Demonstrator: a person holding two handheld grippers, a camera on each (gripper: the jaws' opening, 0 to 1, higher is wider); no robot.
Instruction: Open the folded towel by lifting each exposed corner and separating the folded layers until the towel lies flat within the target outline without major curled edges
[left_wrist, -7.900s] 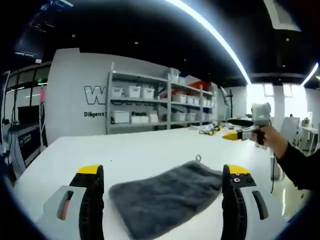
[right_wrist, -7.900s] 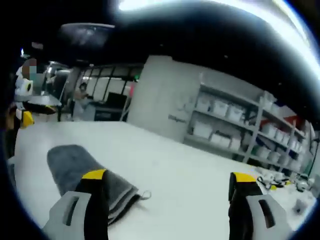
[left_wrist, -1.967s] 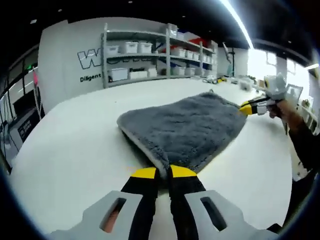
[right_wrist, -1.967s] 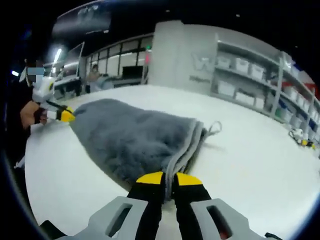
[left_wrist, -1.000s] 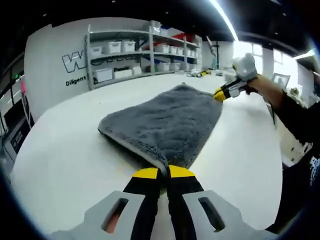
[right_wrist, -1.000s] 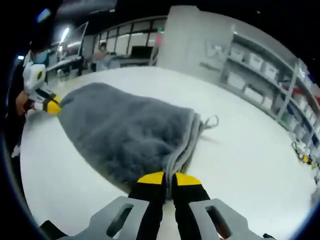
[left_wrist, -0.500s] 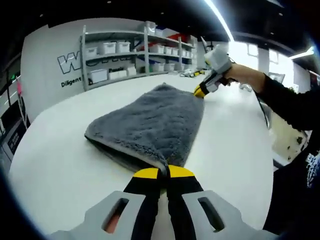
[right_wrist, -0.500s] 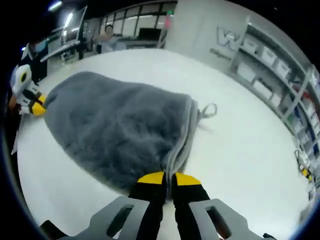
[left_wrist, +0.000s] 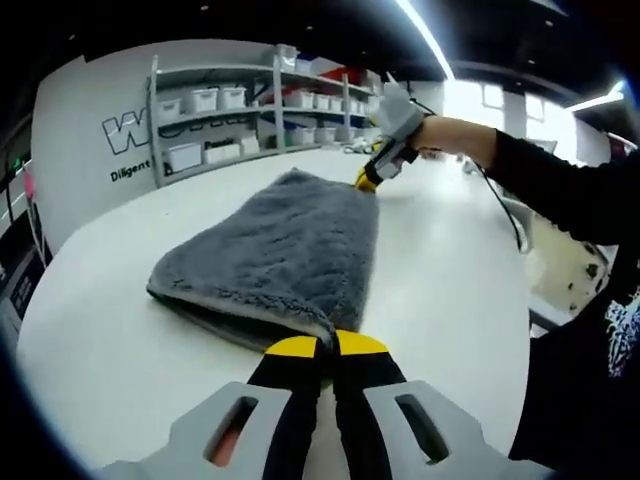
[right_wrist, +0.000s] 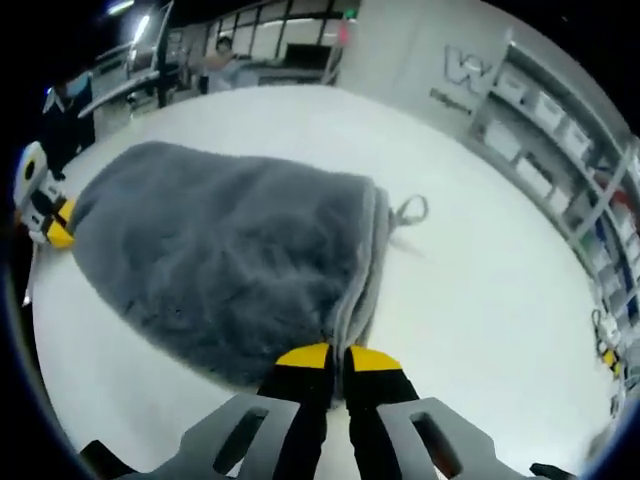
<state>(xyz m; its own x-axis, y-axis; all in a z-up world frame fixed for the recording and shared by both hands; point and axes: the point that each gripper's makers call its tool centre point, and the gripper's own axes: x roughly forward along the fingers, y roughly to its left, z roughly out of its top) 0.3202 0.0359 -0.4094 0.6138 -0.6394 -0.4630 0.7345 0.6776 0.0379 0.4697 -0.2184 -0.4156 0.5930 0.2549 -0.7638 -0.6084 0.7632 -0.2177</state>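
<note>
A grey fluffy towel (left_wrist: 285, 240) lies folded on the white table (left_wrist: 440, 260). My left gripper (left_wrist: 318, 345) is shut on its near corner, whose top layer is raised so a dark gap shows beneath. At the towel's far end, my right gripper (left_wrist: 366, 182), held by a hand, pinches another corner. In the right gripper view the right gripper (right_wrist: 338, 354) is shut on the towel's (right_wrist: 220, 250) layered edge. The left gripper (right_wrist: 58, 232) holds the far left corner. A hanging loop (right_wrist: 410, 211) sticks out on the table (right_wrist: 480, 300).
Shelves with white bins (left_wrist: 230, 110) stand behind the table by a lettered wall, and also appear as shelves (right_wrist: 540, 140) at the right. A black sleeve (left_wrist: 560, 190) reaches in from the right. A person (right_wrist: 222, 50) stands far back.
Both grippers stay shut on their corners. The right gripper has carried its corner across the towel, and the top layer by the left gripper has lifted off the layers below.
</note>
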